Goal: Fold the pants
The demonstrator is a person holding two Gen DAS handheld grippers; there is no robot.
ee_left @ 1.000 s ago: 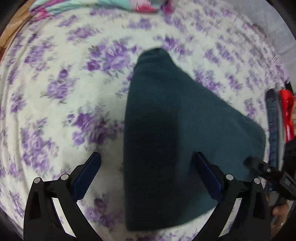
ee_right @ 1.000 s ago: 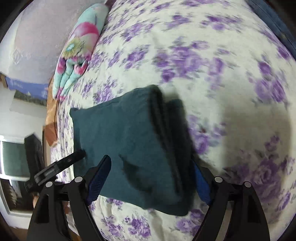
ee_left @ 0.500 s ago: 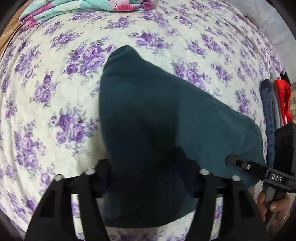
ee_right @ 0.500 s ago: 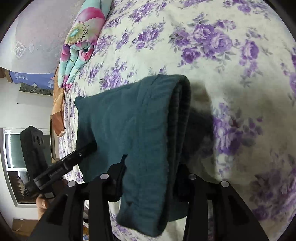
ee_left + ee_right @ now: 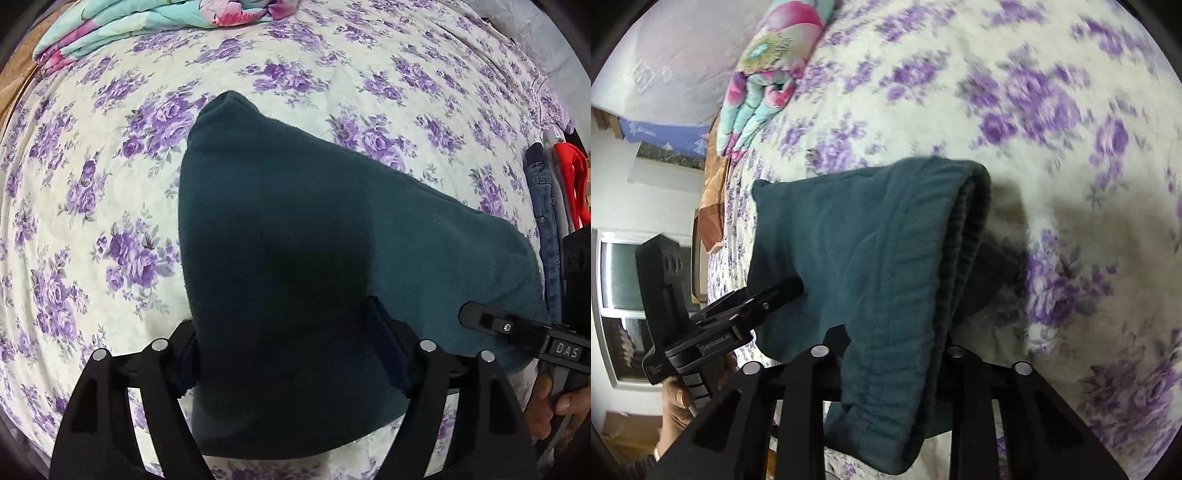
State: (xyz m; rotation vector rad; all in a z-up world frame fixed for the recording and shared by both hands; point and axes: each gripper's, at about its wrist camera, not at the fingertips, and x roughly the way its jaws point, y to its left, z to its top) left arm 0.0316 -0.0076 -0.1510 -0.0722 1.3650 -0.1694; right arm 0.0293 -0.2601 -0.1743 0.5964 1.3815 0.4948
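Note:
The folded dark teal pants (image 5: 288,236) hang in a thick bundle above a bed with a purple-flowered sheet (image 5: 92,192). My left gripper (image 5: 291,354) is shut on one near corner of the bundle. My right gripper (image 5: 890,354) is shut on the other end, where the ribbed waistband of the pants (image 5: 879,251) folds over. Each gripper shows in the other's view: the right one (image 5: 517,332) at the left view's right edge, the left one (image 5: 738,310) at the right view's left edge.
A folded turquoise and pink floral blanket (image 5: 147,22) lies at the head of the bed. Folded jeans (image 5: 543,206) and a red garment (image 5: 572,177) lie at the bed's right edge. A window (image 5: 624,280) and wall are beyond the bed.
Both grippers went from open around the folded pants to shut on them, and the bundle has lifted off the sheet.

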